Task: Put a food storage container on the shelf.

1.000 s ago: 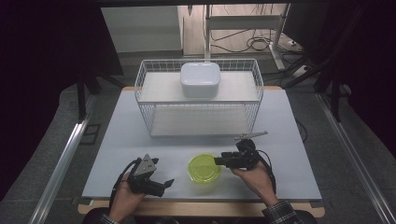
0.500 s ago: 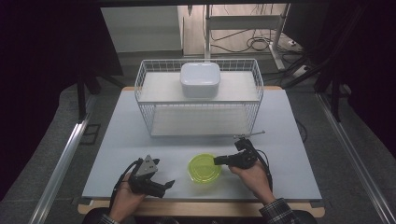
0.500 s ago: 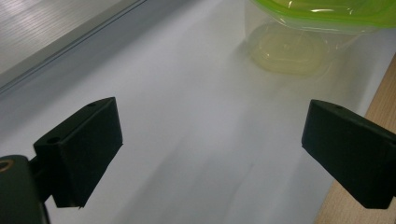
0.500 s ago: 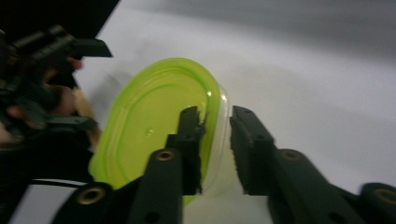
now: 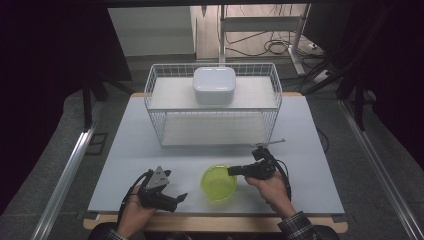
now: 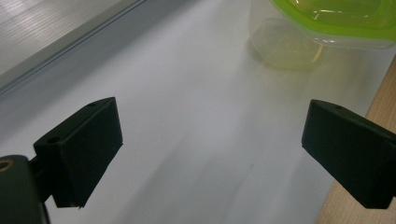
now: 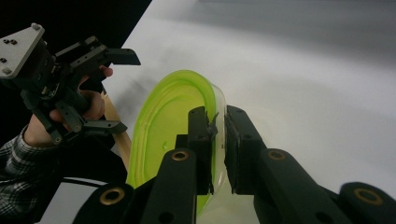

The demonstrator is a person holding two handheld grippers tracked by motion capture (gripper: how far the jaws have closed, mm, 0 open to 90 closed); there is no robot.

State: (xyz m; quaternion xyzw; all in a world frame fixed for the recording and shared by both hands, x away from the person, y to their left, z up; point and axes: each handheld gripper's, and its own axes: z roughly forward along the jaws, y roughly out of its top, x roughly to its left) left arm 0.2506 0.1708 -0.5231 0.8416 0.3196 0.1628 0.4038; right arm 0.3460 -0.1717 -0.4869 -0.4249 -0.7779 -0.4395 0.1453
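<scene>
Item: green tub [image 5: 218,183] on worktop [image 5: 310,150]. Right claw [image 7: 217,140], jaws just closing, pinches the rim nearest it. Left claw [image 6: 210,140] wide, empty, tub just beyond. Risk: thin-rim grip may slip, tipping tub when lifted.

Dark curtains [image 5: 55,75] flank a grey floor [image 5: 45,165] strewn with cables [image 5: 272,47].

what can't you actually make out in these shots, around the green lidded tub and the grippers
- Container: anything inside; green lid covers it in the high view, cut off by the top edge in the left gripper view.
- Right gripper: jaws have just been closing on the container's rim; the pads' contact is hidden by the jaws themselves.
- White box in the wire basket: its contents, lid closed.
- Left gripper: too small in the high view.
</scene>
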